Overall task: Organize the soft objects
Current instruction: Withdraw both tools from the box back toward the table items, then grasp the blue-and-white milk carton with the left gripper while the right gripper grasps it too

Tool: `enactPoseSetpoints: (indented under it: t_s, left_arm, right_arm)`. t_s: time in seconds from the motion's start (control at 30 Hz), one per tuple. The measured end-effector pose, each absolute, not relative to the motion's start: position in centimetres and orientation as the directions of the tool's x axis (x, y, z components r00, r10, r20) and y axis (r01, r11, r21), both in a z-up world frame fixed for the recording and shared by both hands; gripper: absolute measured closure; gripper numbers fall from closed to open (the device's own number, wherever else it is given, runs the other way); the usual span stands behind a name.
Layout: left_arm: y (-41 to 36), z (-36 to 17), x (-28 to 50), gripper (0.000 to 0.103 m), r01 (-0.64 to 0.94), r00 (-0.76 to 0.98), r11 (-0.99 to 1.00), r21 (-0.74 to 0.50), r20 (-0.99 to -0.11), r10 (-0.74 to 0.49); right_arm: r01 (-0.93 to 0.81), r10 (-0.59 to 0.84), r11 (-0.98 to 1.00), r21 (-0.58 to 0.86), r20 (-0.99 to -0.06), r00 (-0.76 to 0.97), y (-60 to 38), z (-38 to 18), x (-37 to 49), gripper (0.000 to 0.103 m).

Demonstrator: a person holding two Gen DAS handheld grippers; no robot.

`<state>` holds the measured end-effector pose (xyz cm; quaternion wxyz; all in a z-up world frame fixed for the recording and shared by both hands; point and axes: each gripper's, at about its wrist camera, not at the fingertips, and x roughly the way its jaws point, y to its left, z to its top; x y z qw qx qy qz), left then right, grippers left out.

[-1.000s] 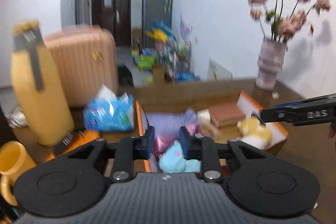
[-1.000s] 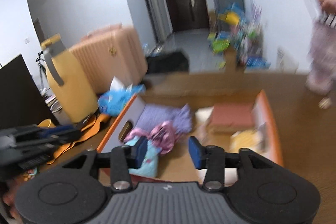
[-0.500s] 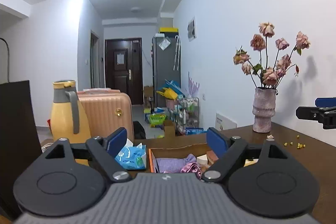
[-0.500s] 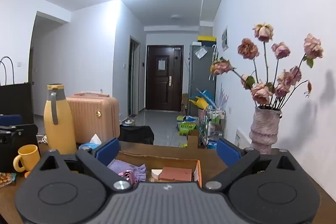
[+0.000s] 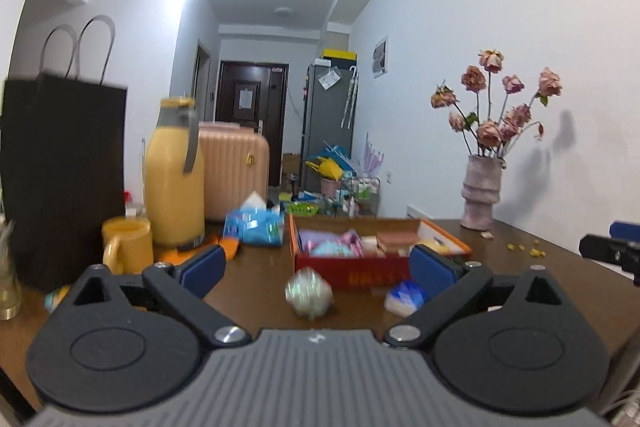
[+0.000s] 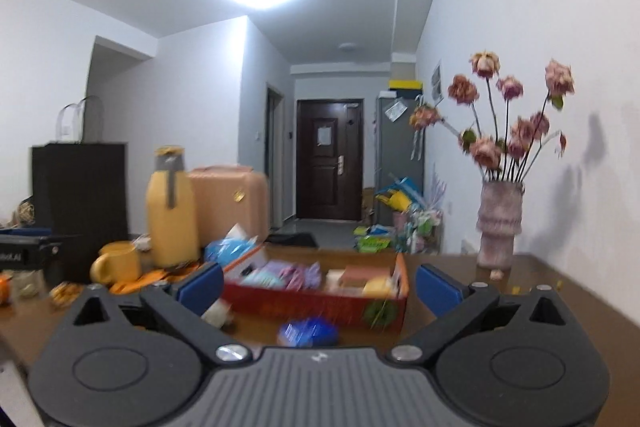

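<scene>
Left wrist view: left gripper [image 5: 316, 265] jaws just opened wide, nothing btwn them. Shallow orange-and-red cardboard box [image 5: 372, 273] of soft toys sits ahead on brown wooden table [image 5: 532, 267]. Two loose items in front of box: blurry greenish-white soft ball [image 5: 309, 293], roughly centred btwn fingers, nearer left; blue-white soft packet [image 5: 404, 298] by right fingertip. Right wrist view: right gripper [image 6: 318, 289] also just opened, empty; packet lies low-centre, so right likely takes it.
</scene>
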<state>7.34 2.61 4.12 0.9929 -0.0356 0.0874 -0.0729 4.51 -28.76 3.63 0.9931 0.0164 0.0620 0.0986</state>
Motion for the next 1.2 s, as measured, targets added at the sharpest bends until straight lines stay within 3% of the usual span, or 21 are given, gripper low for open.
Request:
enactPoseSetpoints:
  t_s: [0.17,0.3,0.37,0.5,0.53,0.7,0.9,1.07,1.2]
  left_arm:
    - [1.8,2.7,7.2,0.002,0.154,0.955,0.985,-0.080,-0.245,-0.169]
    - [1.1,2.1,8.3,0.002,0.161,0.944,0.982,-0.100,-0.274,-0.183]
    - [0.8,1.2,9.0,0.002,0.178,0.932,0.979,-0.102,-0.303,-0.200]
    - [-0.2,-0.7,11.5,0.003,0.170,0.909,0.981,-0.096,-0.368,-0.194]
    - [-0.4,-1.1,12.3,0.005,0.170,0.902,0.980,-0.099,-0.385,-0.196]
    - [-1.9,-1.7,16.9,0.008,0.176,0.869,0.975,-0.138,-0.444,-0.219]
    - [-4.6,-2.2,23.2,0.021,0.182,0.824,0.967,-0.177,-0.510,-0.248]
    - [-7.2,-3.1,28.4,0.028,0.210,0.766,0.952,-0.222,-0.568,-0.301]
    - [-9.1,-4.5,32.6,0.037,0.216,0.708,0.936,-0.278,-0.615,-0.346]
  right_arm:
    - [-0.234,0.242,0.970,0.066,-0.183,0.953,-28.2,1.2,2.9,0.002]
    - [-0.242,0.257,0.966,0.091,-0.222,0.941,-27.6,0.4,4.3,0.013]
    - [-0.278,0.304,0.951,0.132,-0.263,0.916,-27.3,-0.8,5.3,0.027]
    - [-0.298,0.355,0.933,0.199,-0.393,0.848,-26.6,-4.0,9.1,0.067]
    - [-0.290,0.358,0.932,0.218,-0.422,0.833,-26.5,-4.6,10.4,0.072]
    - [-0.258,0.362,0.928,0.268,-0.493,0.791,-26.7,-6.1,16.3,0.073]
    - [-0.230,0.336,0.940,0.254,-0.563,0.755,-27.8,-7.2,24.0,0.073]
    - [-0.150,0.270,0.955,0.256,-0.542,0.796,-30.8,-6.3,28.8,0.068]
    - [-0.208,0.359,0.920,0.333,-0.501,0.788,-32.3,-5.6,32.5,0.065]
